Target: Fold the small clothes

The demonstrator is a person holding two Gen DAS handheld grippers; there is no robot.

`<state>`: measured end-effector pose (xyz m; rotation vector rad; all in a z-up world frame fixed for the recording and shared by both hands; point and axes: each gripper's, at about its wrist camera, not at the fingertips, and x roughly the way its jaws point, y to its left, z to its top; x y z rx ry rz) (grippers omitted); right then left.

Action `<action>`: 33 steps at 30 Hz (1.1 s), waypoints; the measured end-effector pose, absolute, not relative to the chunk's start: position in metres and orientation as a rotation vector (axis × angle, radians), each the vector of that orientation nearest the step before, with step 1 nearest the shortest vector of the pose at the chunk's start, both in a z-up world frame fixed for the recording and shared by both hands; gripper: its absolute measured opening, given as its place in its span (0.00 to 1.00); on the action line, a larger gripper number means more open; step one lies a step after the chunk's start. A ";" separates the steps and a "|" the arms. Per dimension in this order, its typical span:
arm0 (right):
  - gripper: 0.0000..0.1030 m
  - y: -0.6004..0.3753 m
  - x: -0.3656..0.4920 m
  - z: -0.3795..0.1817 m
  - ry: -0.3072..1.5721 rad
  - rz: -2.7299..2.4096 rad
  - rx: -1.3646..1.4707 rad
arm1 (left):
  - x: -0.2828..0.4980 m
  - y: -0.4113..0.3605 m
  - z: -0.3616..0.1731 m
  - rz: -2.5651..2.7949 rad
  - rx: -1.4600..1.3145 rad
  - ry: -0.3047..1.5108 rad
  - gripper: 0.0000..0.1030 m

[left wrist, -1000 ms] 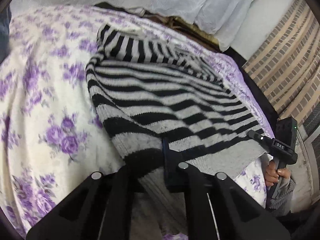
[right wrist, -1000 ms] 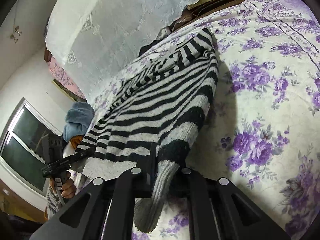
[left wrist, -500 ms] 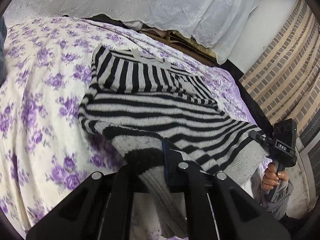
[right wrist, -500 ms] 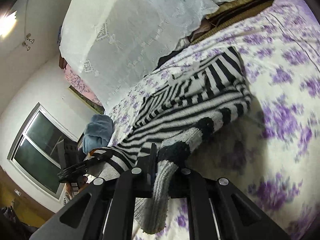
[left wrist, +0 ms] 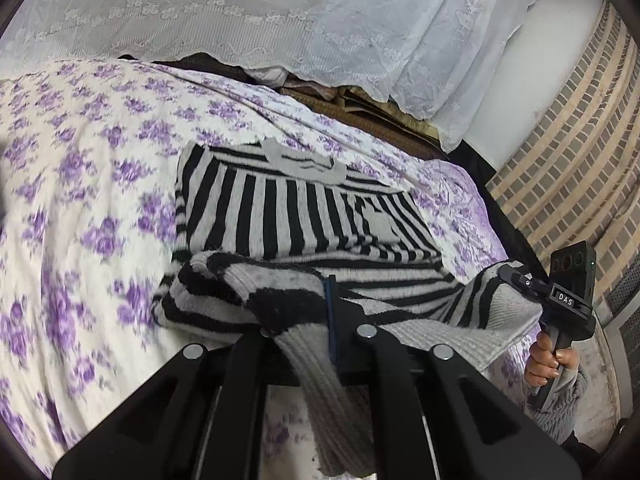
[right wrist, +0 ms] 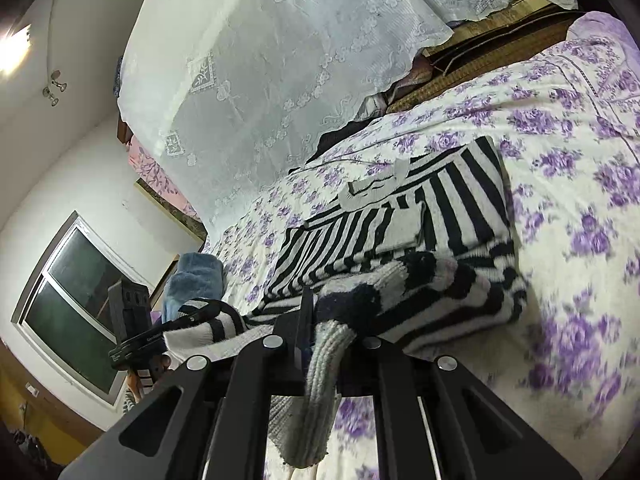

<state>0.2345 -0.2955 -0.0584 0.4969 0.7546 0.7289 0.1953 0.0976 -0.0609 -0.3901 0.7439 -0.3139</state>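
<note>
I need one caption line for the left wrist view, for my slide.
Left gripper and right gripper lift the striped sweater hem over the floral bedspread.

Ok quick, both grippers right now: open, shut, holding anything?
Left gripper: shut on the striped sweater's hem.
Right gripper: shut on the same hem, other corner.

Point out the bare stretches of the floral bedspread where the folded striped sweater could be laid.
Open purple-flowered bedspread lies left of the black-and-grey striped knit sweater, and more beyond its collar, up to the white lace cover. Near the right gripper only a narrow strip remains before the bed edge. The near edge is crowded: left gripper and bunched hem.
</note>
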 end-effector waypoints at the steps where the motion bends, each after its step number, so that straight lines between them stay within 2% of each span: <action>1: 0.08 -0.295 0.239 -0.058 0.758 0.729 0.497 | 0.200 0.098 -0.059 -0.309 -0.388 0.742 0.06; 24: 0.08 -0.273 0.373 -0.055 0.773 0.668 0.543 | 0.319 0.126 -0.060 -0.224 -0.425 0.764 0.06; 33: 0.09 -0.267 0.431 -0.100 0.854 0.589 0.591 | 0.375 0.131 -0.101 -0.192 -0.482 0.850 0.09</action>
